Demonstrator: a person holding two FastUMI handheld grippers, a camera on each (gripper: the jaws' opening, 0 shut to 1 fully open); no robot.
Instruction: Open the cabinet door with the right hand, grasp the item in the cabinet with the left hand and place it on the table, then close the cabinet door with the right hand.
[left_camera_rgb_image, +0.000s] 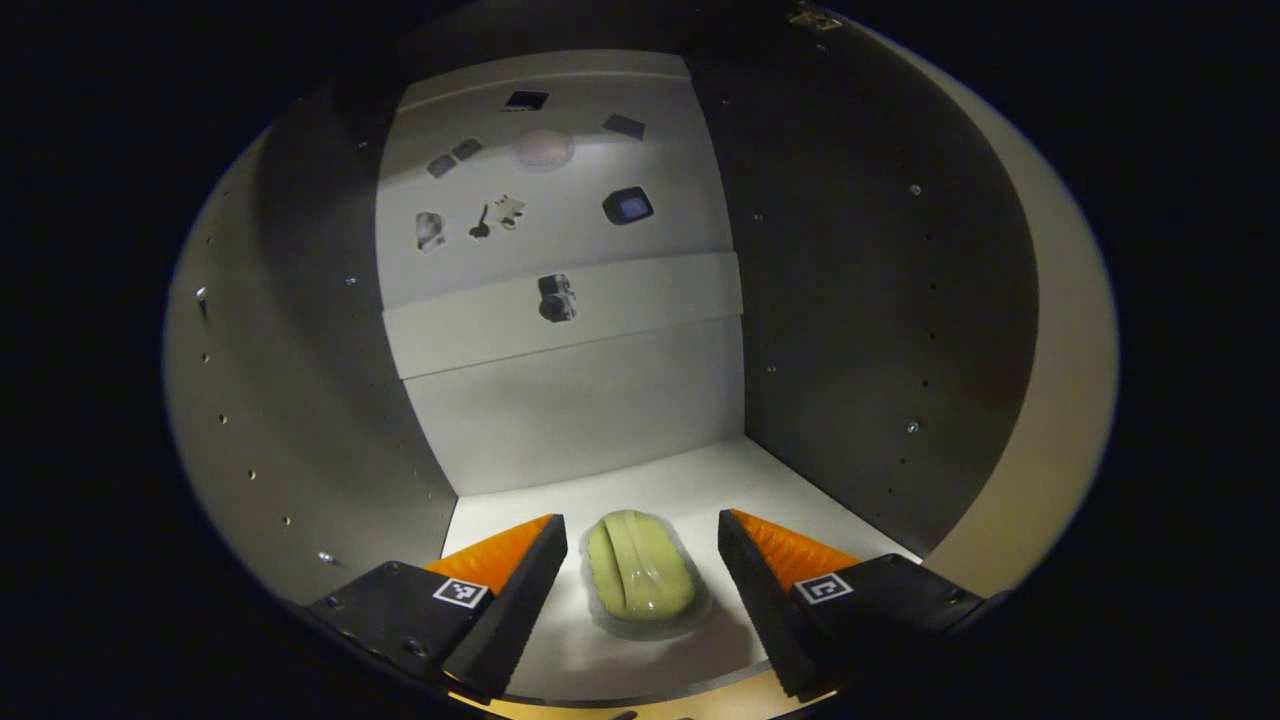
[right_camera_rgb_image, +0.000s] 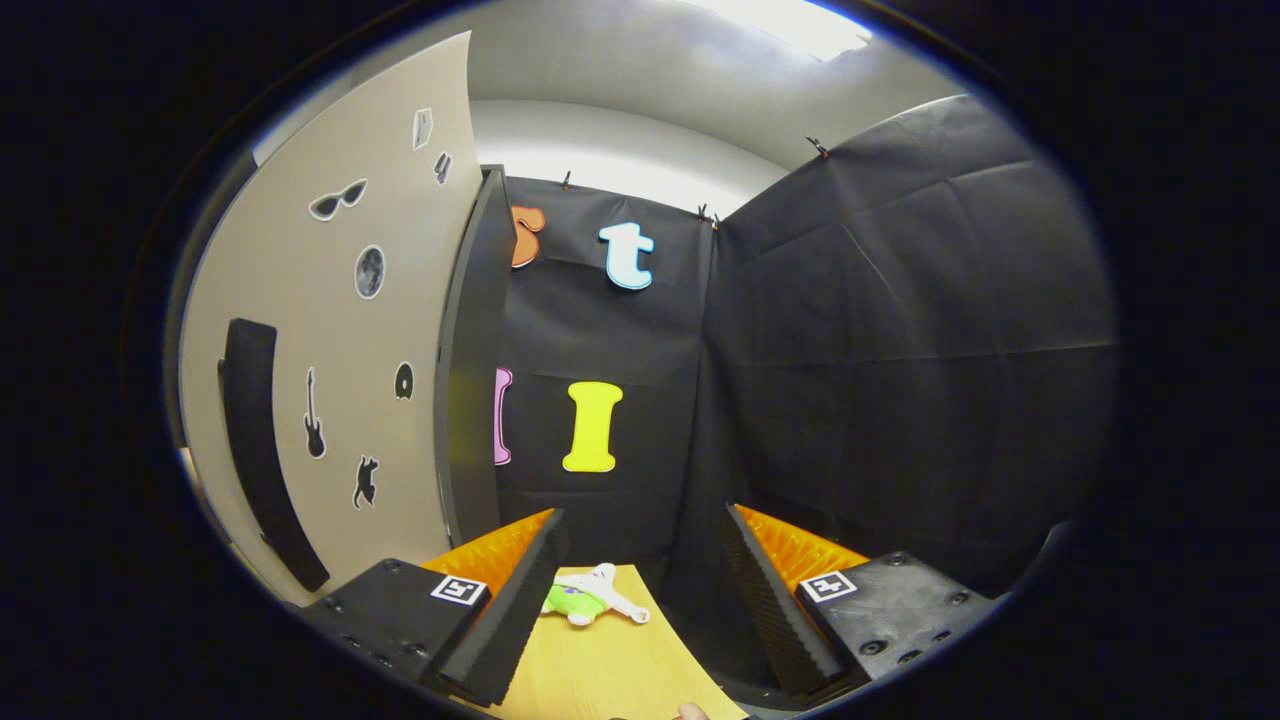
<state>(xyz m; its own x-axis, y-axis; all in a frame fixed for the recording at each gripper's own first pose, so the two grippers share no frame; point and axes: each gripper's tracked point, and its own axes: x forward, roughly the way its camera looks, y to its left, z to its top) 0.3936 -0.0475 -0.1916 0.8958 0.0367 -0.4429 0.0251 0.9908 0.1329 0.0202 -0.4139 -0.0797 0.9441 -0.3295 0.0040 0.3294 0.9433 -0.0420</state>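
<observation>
inside white cabinet (left_camera_rgb_image: 560, 410), spread left gripper (left_camera_rgb_image: 642, 560) straddles soft-looking green oval item in clear wrap (left_camera_rgb_image: 640, 572); likely light, slippery—pinch its long sides.

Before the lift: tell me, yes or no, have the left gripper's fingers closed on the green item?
No: the left gripper is open, its fingers standing either side of the green item, clear of it.

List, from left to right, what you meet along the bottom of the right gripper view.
Cabinet door with its long dark handle → left finger of the right gripper → small green and white toy on the wooden table → right finger.
</observation>
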